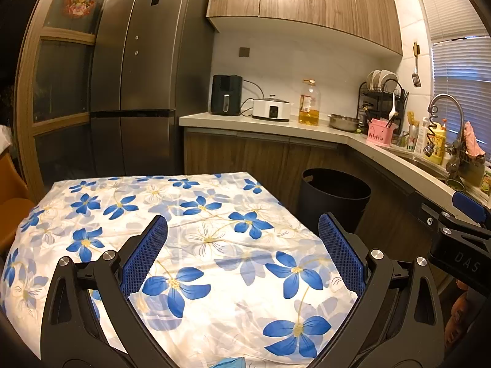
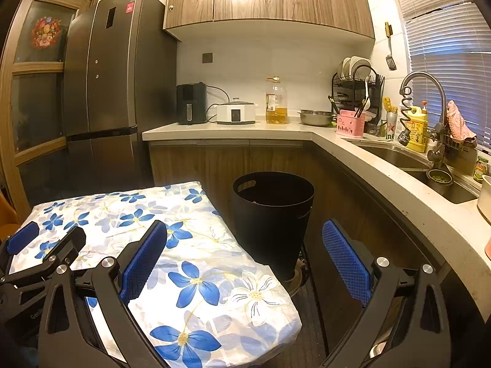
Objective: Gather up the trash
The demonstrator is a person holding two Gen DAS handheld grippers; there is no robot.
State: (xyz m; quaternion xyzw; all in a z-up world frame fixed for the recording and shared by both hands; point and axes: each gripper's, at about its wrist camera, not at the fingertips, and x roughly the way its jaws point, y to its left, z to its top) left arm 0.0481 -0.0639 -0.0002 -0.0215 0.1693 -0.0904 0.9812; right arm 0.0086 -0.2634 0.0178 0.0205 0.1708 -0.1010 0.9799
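The left claw [image 1: 242,247] hangs released over the flowered cloth [image 1: 196,245] that covers the worktop, its two blue pads spread wide with nothing between them. The right claw [image 2: 245,253] is likewise released and empty, its left pad over the cloth's right edge and its right pad out over the floor beside the kitchen counter [image 2: 383,178]. The black bin [image 2: 273,214] stands on the floor just beside the far right corner of the worktop, upright and open at the top; something reddish shows inside near its rim, too dim to identify. At the very bottom edge of the left wrist view a small pale-blue crumpled scrap [image 1: 228,362] lies on the cloth, mostly cut off. Each claw shows at the edge of the other's view
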